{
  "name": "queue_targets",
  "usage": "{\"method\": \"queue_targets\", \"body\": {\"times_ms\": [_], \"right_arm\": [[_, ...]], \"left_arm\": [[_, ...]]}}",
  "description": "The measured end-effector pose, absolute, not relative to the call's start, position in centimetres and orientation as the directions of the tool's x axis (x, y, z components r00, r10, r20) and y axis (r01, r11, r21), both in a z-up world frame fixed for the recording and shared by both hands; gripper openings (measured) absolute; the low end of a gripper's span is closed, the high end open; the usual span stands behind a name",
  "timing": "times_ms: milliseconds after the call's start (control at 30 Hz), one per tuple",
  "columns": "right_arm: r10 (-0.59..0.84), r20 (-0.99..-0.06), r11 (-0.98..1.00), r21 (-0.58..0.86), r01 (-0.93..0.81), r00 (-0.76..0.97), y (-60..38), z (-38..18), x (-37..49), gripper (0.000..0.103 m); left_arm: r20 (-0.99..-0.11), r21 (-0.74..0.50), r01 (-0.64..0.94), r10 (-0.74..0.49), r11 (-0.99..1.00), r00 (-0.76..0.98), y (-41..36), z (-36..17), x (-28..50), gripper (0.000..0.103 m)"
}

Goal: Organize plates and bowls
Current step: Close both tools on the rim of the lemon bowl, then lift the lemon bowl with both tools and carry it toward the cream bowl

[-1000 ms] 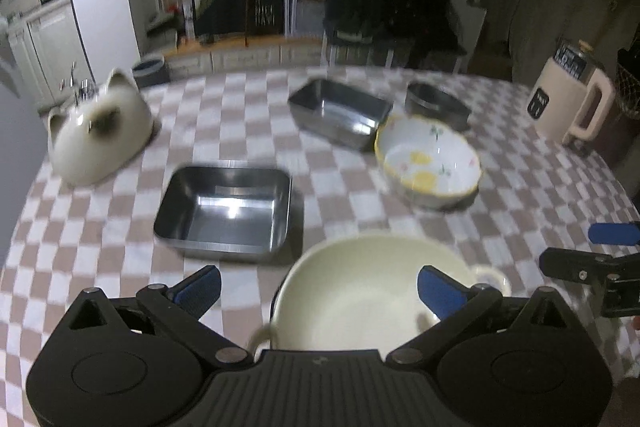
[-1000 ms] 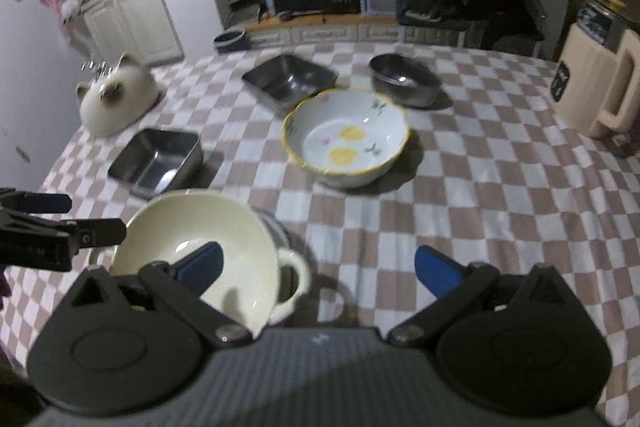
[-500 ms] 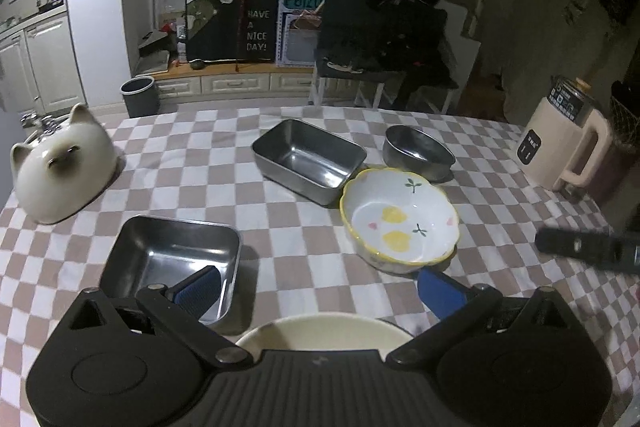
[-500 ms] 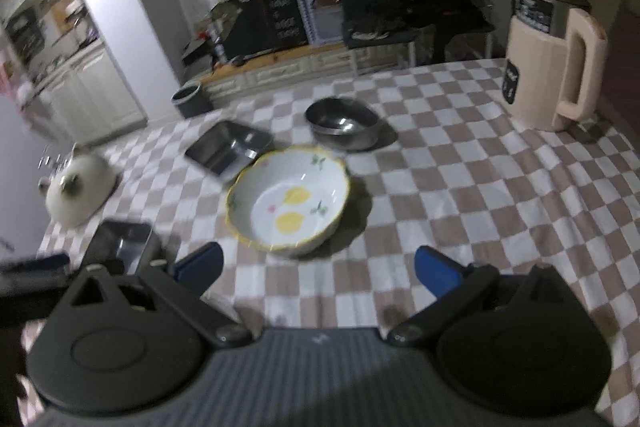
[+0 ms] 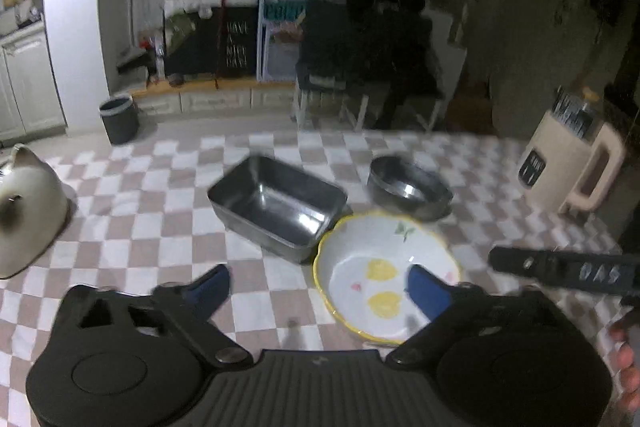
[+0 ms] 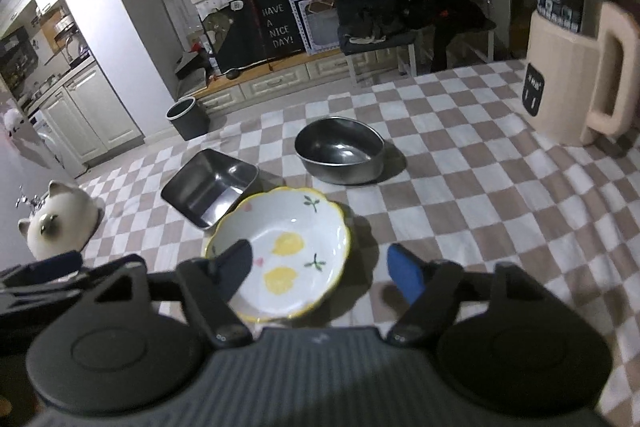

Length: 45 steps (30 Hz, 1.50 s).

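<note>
Grippers, left [image 5: 316, 287] and right [image 6: 320, 269], had left the cream bowl for the lemon bowl [image 6: 280, 251], fingers closing, still empty.

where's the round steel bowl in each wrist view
Left wrist: round steel bowl sits right of centre, behind the lemon-painted bowl.
Right wrist: round steel bowl is at centre, beyond the same painted bowl.
Shared landmark: the cream kettle at far right on the table.
</note>
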State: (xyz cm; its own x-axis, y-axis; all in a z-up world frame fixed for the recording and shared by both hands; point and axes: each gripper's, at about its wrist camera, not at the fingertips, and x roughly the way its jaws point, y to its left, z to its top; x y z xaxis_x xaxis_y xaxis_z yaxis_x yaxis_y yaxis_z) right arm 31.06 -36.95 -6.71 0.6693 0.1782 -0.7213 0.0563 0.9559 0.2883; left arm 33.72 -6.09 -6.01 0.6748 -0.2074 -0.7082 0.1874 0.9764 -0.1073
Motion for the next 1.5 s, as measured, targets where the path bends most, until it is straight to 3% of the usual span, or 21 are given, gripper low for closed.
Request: {"method": "queue_targets", "body": {"times_ms": [100, 200, 300, 400, 433, 533, 700, 900, 1500], "right_arm": [[0.198, -0.738, 0.943, 0.323, 0.08, 0.645, -37.5, -7.8, 32.6, 0.058], [0.208, -0.763, 0.949, 0.31, 0.064, 0.612, -36.8, -8.9, 33.7, 0.048], [0.203, -0.789, 0.963, 0.269, 0.029, 0.58, -35.8, -9.9, 34.8, 0.046], [0.194, -0.802, 0.969, 0.246, 0.017, 0.566, -35.2, -10.7, 35.8, 0.043], [0.185, -0.805, 0.971, 0.237, 0.02, 0.563, -35.2, -11.1, 36.3, 0.04], [0.143, -0.809, 0.977, 0.207, 0.05, 0.57, -35.6, -11.5, 37.1, 0.03], [0.121, -0.827, 0.979, 0.192, 0.074, 0.55, -36.9, -12.7, 38.2, 0.022], [0.158, -0.839, 0.982, 0.188, 0.006, 0.52, -36.3, -13.6, 38.9, 0.011], [0.166, -0.853, 0.978, 0.205, 0.026, 0.495, -36.0, -14.3, 38.9, 0.011]], "left_arm": [[-0.763, -0.112, 0.197, -0.211, 0.974, 0.611, -6.1, -7.9, 35.6, 0.07], [-0.785, -0.167, 0.186, -0.244, 0.968, 0.569, -5.5, -9.5, 36.9, 0.061], [-0.788, -0.217, 0.168, -0.274, 0.962, 0.552, -4.9, -10.4, 38.0, 0.055], [-0.803, -0.233, 0.157, -0.281, 0.96, 0.526, -4.9, -11.5, 39.0, 0.039], [-0.808, -0.239, 0.154, -0.284, 0.959, 0.516, -4.9, -11.9, 39.4, 0.032], [-0.807, -0.269, 0.157, -0.311, 0.95, 0.502, -5.1, -12.6, 40.1, 0.025], [-0.807, -0.286, 0.165, -0.33, 0.944, 0.489, -5.6, -13.4, 40.9, 0.025], [-0.825, -0.28, 0.171, -0.328, 0.945, 0.46, -6.5, -14.3, 41.5, 0.015], [-0.827, -0.235, 0.164, -0.286, 0.958, 0.483, -7.1, -14.6, 40.8, 0.013]]}}
